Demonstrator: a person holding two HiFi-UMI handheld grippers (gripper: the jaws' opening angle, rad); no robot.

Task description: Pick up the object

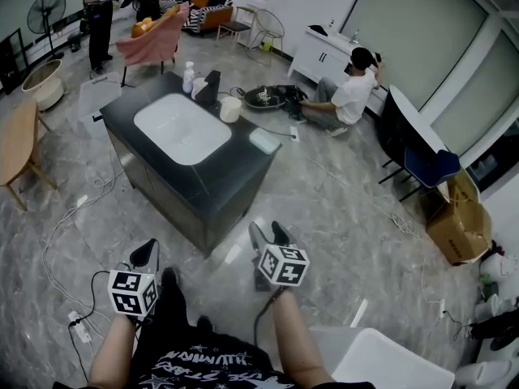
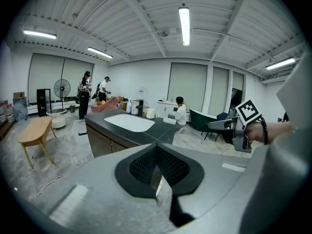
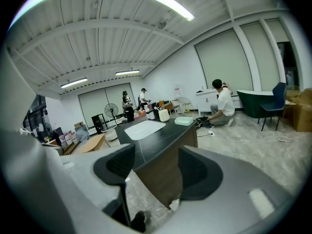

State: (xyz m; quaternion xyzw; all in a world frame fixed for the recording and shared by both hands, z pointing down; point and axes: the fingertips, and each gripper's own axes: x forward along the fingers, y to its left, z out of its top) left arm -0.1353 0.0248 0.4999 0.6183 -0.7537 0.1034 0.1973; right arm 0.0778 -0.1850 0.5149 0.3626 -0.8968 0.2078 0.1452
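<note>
A dark counter [image 1: 235,173] with a white sink basin [image 1: 182,128] stands ahead of me on the floor. On its far end are a white cup [image 1: 230,109], a pale flat box [image 1: 264,140], a small bottle [image 1: 188,77] and a dark upright item [image 1: 212,87]. My left gripper [image 1: 147,256] hangs low at the left, short of the counter, its jaws together and holding nothing [image 2: 157,167]. My right gripper [image 1: 270,235] is near the counter's front corner, open and empty [image 3: 151,167]. The cup [image 3: 164,115] and the box [image 3: 184,121] show far off in the right gripper view.
A person [image 1: 345,96] sits on the floor beyond the counter, among cables. Two people [image 1: 100,14] stand at the back left near a fan [image 1: 46,12] and a pink chair [image 1: 154,39]. A wooden table [image 1: 18,140] stands left, a cardboard box [image 1: 461,221] right, and a power strip [image 1: 79,324] lies by my feet.
</note>
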